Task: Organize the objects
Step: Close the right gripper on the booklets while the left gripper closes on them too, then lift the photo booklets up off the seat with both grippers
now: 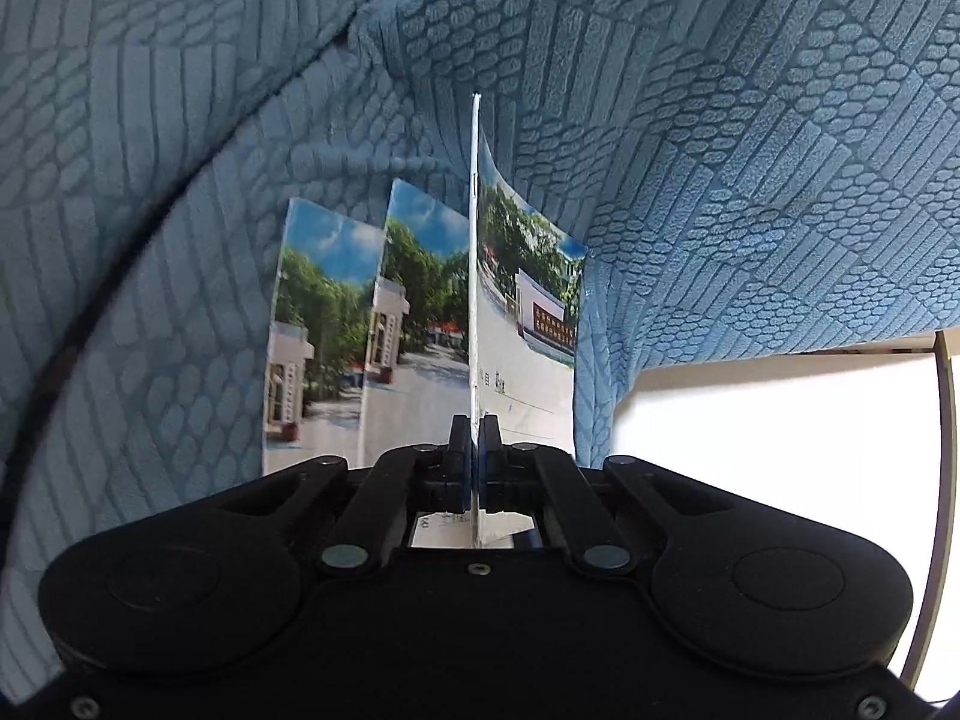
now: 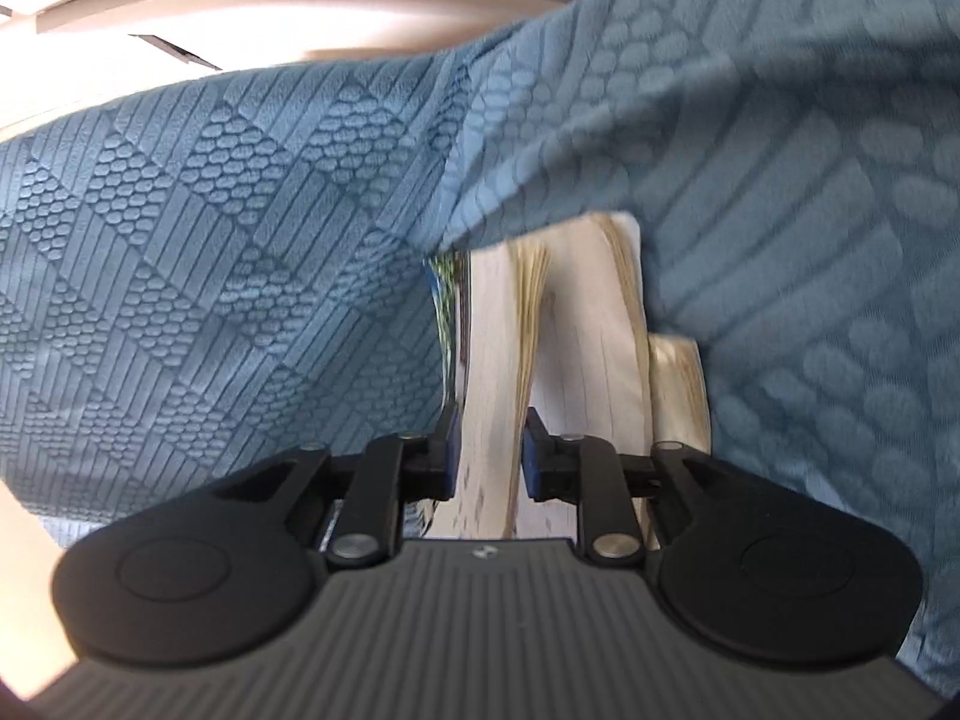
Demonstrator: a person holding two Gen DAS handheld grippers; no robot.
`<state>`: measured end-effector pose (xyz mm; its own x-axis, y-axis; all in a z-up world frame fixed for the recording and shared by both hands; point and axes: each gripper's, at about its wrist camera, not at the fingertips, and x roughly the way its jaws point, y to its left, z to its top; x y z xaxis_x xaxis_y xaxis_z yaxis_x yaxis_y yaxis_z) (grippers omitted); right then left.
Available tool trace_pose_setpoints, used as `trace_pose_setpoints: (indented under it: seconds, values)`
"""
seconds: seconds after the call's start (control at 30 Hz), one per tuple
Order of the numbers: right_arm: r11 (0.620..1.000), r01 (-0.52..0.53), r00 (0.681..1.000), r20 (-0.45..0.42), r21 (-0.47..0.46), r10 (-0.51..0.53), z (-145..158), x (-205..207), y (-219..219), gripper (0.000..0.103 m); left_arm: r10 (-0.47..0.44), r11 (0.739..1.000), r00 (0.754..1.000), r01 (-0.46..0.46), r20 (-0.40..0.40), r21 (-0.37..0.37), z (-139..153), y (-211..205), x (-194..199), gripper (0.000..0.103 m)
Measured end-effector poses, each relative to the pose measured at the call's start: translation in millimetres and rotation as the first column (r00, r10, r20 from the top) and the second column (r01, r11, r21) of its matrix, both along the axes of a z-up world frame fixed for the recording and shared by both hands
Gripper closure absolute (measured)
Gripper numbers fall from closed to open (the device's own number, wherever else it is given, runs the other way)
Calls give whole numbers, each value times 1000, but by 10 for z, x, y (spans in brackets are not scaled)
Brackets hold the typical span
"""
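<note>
My left gripper (image 1: 474, 426) is shut on a thin booklet (image 1: 475, 240) that stands edge-on between its pads. Photo covers with trees and a gate spread on both sides: one cover (image 1: 318, 324) at the left, another (image 1: 414, 312) beside it, and a curved one (image 1: 528, 312) at the right. All rest against blue textured fabric (image 1: 180, 180). In the right wrist view, my right gripper (image 2: 489, 450) has its jaws a little apart around the fanned pale pages of a booklet (image 2: 492, 324), not pinching them. Another page block (image 2: 678, 396) lies to the right.
Blue patterned fabric (image 2: 210, 240) fills most of both views, and a fold of it (image 2: 780, 180) hangs over the booklets at the right. A bright white surface (image 1: 780, 420) with a thin frame edge (image 1: 948, 450) shows at the lower right of the left view.
</note>
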<state>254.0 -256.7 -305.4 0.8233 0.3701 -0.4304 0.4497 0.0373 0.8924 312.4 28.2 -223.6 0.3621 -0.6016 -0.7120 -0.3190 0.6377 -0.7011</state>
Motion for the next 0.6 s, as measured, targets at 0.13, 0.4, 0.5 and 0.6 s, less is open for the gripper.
trace_pose_setpoints:
  seconds: [0.13, 0.4, 0.5, 0.6]
  values:
    - [998, 33, 999, -2, -53, -33, -4, 8, -51, 82, -4, 1000, 1000, 4, 11, 25, 54, 56, -31, 102]
    - [997, -68, 997, -24, -44, 67, -6, 12, -85, 95, -24, 996, 999, 21, 39, 83, 179, 58, -28, 102]
    - [994, -88, 996, 4, -67, 89, 117, -23, -160, 97, -27, 997, 999, 25, 34, 69, 221, 70, -57, 102]
    - [984, -137, 990, 7, -117, 139, 273, -21, -143, 98, -31, 997, 999, 28, 38, 75, 307, 81, -99, 102]
